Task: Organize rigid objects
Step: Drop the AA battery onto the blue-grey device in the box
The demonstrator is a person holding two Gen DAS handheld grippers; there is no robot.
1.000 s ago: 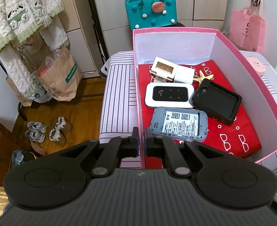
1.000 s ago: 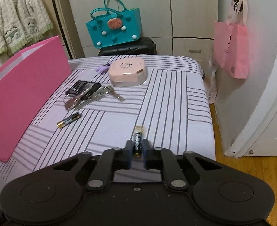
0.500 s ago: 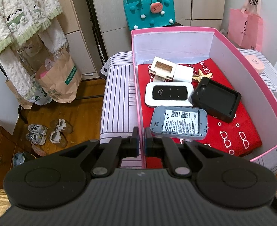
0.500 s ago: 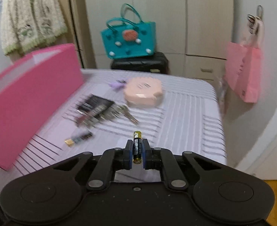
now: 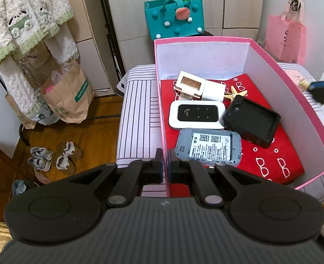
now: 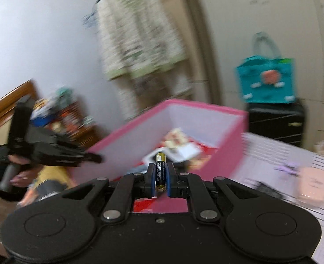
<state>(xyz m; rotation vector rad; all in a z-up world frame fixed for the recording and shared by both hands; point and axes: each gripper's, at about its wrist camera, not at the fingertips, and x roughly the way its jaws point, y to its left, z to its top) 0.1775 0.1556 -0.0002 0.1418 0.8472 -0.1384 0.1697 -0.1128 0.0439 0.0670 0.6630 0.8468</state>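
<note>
My right gripper point(image 6: 160, 181) is shut on a black and gold battery point(image 6: 161, 171) and holds it in the air over the near wall of the pink box point(image 6: 230, 145). Its tip with the battery shows at the right edge of the left wrist view point(image 5: 316, 87). My left gripper point(image 5: 164, 167) is shut on the pink box's left wall point(image 5: 162, 118). Inside the box, on a red cloth, lie a white router point(image 5: 196, 114), a grey device point(image 5: 208, 147), a black cradle point(image 5: 251, 120), a cream charger point(image 5: 197, 87) and a gold starfish point(image 5: 236, 92).
The box stands on a striped bed point(image 5: 137, 118). A pink round case point(image 6: 313, 182), a purple clip point(image 6: 287, 167) and a dark item point(image 6: 265, 187) lie on the bed right of the box. A teal bag point(image 5: 175, 19), paper bags point(image 5: 67, 94) and shoes point(image 5: 52, 156) are around.
My right gripper has lifted the battery off the bed and swung left towards the pink box. My left gripper has kept its hold on the box wall.
</note>
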